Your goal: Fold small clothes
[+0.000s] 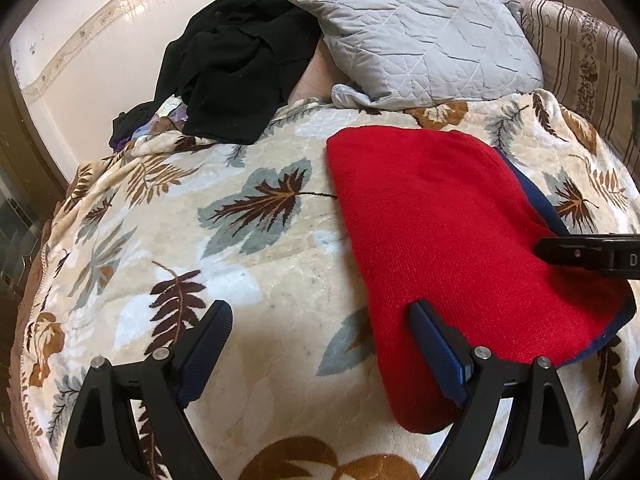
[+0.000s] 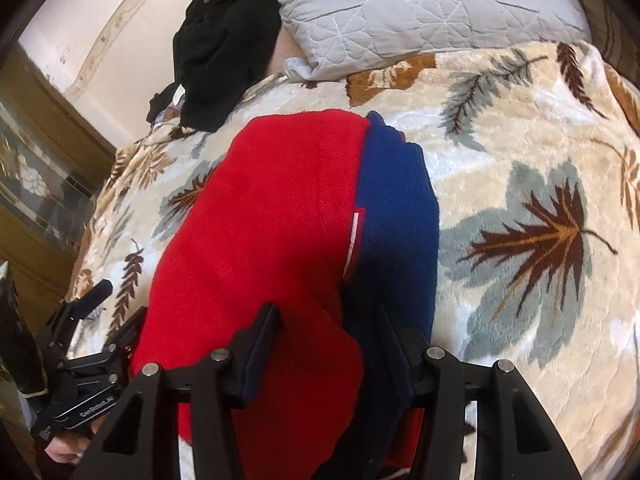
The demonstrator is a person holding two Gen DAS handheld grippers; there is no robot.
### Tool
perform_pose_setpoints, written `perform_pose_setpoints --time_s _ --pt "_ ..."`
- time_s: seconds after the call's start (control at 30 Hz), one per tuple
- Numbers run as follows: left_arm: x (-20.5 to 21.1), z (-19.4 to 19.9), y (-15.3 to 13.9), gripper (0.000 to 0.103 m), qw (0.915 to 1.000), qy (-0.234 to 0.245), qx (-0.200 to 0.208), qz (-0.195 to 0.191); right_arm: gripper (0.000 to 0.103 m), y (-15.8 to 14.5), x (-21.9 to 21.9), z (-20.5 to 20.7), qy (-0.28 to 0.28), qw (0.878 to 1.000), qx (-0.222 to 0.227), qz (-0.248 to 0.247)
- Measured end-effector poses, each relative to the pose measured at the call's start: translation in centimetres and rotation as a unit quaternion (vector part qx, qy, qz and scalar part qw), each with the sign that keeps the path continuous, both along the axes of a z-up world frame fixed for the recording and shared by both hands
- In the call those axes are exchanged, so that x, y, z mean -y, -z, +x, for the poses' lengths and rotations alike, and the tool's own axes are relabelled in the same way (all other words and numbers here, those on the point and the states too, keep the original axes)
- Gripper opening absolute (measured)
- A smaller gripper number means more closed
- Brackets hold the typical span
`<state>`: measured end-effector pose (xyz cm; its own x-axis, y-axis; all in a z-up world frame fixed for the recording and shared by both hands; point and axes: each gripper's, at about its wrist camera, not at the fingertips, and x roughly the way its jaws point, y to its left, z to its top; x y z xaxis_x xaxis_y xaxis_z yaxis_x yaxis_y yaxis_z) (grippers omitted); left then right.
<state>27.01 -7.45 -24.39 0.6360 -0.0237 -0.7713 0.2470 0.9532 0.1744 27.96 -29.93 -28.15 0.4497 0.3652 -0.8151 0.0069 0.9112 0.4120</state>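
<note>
A red knit garment (image 1: pixel 436 224) with a navy blue part (image 1: pixel 536 196) under its right edge lies folded on the leaf-patterned blanket (image 1: pixel 248 240). My left gripper (image 1: pixel 320 344) is open; its right finger (image 1: pixel 436 352) rests on the garment's near left edge, its left finger over bare blanket. In the right wrist view the red cloth (image 2: pixel 264 232) and the navy part (image 2: pixel 396 208) fill the middle. My right gripper (image 2: pixel 328 332) is open, with its fingers astride a raised fold of the red and navy cloth. It also shows in the left wrist view (image 1: pixel 588 256).
A grey quilted pillow (image 1: pixel 416 36) and a heap of black clothes (image 1: pixel 240 68) lie at the far end of the bed. A striped cushion (image 1: pixel 584 56) stands at the far right. The left gripper's body (image 2: pixel 80 360) shows low left in the right wrist view.
</note>
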Motion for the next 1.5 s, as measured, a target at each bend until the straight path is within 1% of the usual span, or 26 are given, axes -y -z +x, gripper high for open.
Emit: perform_pose_setpoints --time_s 0.1,0.2,0.3,0.33,0.4,0.47,0.53,0.6,0.67,0.77,0.87,0.9,0.97,1.03,1.1,1.23,1.3,1.4,1.5 --pt "0.3 -0.1 -0.4 0.091 1.0 0.003 0.004 0.008 0.057 -0.1 0.4 -0.3 0.007 1.0 -0.005 0.016" --pt "0.3 0.2 -0.8 0.09 1.0 0.004 -0.003 -0.004 0.058 -0.3 0.9 -0.6 0.003 0.999 -0.017 0.038" --pt "0.3 1.3 -1.2 0.091 0.9992 0.016 -0.021 -0.029 0.058 -0.6 1.7 -0.5 -0.004 0.997 -0.033 0.065" --pt "0.0 1.8 -1.3 0.091 0.9983 0.023 -0.032 -0.043 0.058 -0.7 2.3 -0.4 -0.002 0.996 -0.036 0.083" --pt "-0.5 2.3 -1.0 0.091 0.9969 0.027 -0.045 -0.058 0.058 -1.2 3.5 -0.4 0.008 0.994 -0.029 0.11" --pt "-1.1 2.5 -0.5 0.091 0.9951 0.027 -0.052 -0.079 0.059 -1.6 4.3 -0.4 0.017 0.993 -0.02 0.118" --pt "-1.1 2.6 -0.4 0.091 0.9941 0.026 -0.056 -0.089 0.06 -1.7 5.1 -0.2 0.03 0.992 -0.013 0.121" --pt "-0.8 2.6 -0.7 0.091 0.995 0.03 -0.049 -0.081 0.06 -1.8 5.7 -0.1 0.052 0.993 -0.005 0.109" --pt "-0.4 2.6 -0.9 0.091 0.9967 0.034 -0.034 -0.065 0.06 -1.8 5.6 0.2 0.052 0.994 0.001 0.101" --pt "-0.2 2.8 -0.5 0.091 0.9974 0.035 -0.029 -0.055 0.06 -1.2 4.5 0.8 0.043 0.996 0.001 0.078" --pt "0.6 2.5 0.4 0.091 0.9983 0.047 -0.015 -0.029 0.061 0.0 1.7 1.4 0.011 1.0 -0.017 0.013" --pt "0.5 2.5 0.3 0.092 0.9984 0.048 -0.012 -0.029 0.061 0.1 1.0 1.3 0.003 1.0 -0.016 -0.012" --pt "0.1 2.7 0.1 0.092 0.998 0.045 -0.02 -0.039 0.061 -0.4 -1.0 1.2 -0.017 0.997 0.0 -0.076" --pt "-0.5 2.9 0.2 0.092 0.9973 0.043 -0.027 -0.052 0.062 -0.7 -1.5 1.0 -0.018 0.996 0.004 -0.087" --pt "-0.6 2.8 0.2 0.092 0.997 0.042 -0.029 -0.058 0.061 -0.6 -1.2 0.9 -0.011 0.996 0.001 -0.087" --pt "-0.4 2.4 0.1 0.092 0.9977 0.05 -0.019 -0.043 0.061 -0.8 -1.7 0.8 -0.015 0.994 0.008 -0.109" --pt "-0.5 2.4 -0.3 0.091 0.9976 0.05 -0.019 -0.043 0.061 -0.9 -2.3 0.7 -0.016 0.992 0.013 -0.127" --pt "-1.4 2.7 -1.3 0.091 0.9968 0.045 -0.014 -0.065 0.061 -1.1 -3.1 0.3 -0.022 0.987 0.025 -0.157" --pt "-2.5 3.2 -2.2 0.091 0.9936 0.036 -0.017 -0.106 0.062 -1.4 -3.9 0.0 -0.03 0.981 0.039 -0.189"
